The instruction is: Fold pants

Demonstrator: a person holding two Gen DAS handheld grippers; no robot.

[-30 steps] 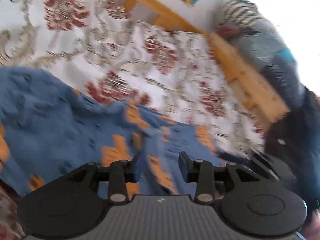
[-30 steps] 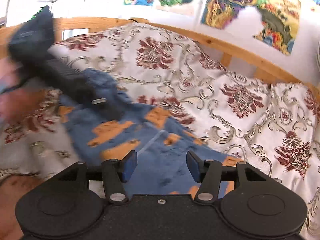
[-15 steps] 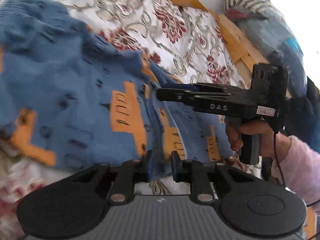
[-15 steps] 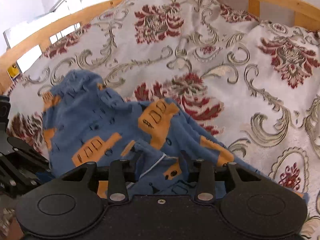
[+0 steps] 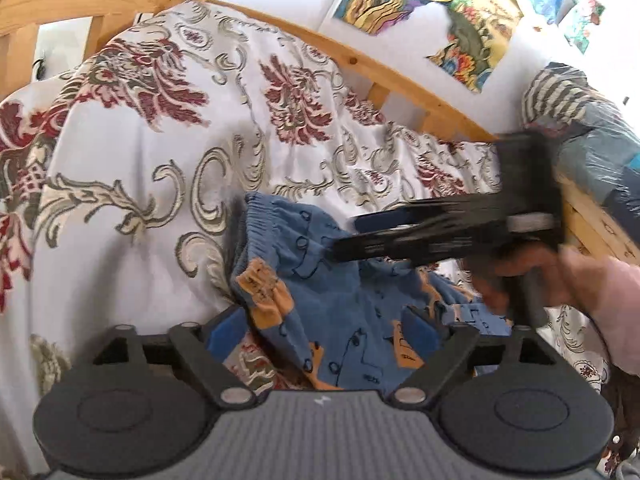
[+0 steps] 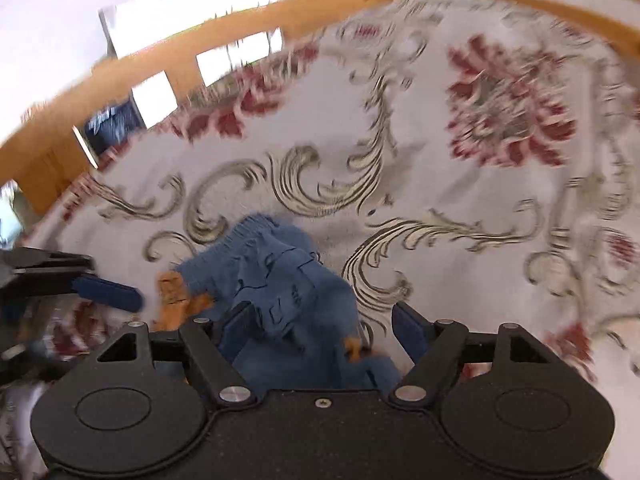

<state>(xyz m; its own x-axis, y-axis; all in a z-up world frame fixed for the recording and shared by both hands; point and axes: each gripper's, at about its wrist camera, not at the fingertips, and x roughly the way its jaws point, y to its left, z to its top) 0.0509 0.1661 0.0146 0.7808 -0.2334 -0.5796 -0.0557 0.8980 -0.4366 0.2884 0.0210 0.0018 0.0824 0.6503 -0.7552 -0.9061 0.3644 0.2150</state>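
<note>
Left claw (image 5: 326, 330) spread wide, nothing pinched, and the blue knit pants with orange patches (image 5: 320, 288) lie bunched right between its blue pads on the bed! Right claw (image 6: 324, 326) is gaping too, its own view showing the same crumpled blue heap between its fingers, gripped by neither. In the left view that right claw (image 5: 360, 236) reaches in from the right over the ribbed waistband, a hand (image 5: 520, 276) in a pale pink sleeve (image 5: 616, 312) behind it, all of it blurred. The pants are a lump, not a fold yet, so my call: each claw should find one clean edge, waistband corner on one side and leg hem on the other, bite a single layer and pull the cloth flat before any crease goes in; grab the middle of the pile and it only bunches more. Underneath, a white bedspread with dark red flowers and grey scrolls (image 5: 160, 140); beyond it a pale wooden bed rail (image 5: 360, 64), bright paintings on the white wall (image 5: 460, 12), striped bedding (image 5: 560, 96) far right.
</note>
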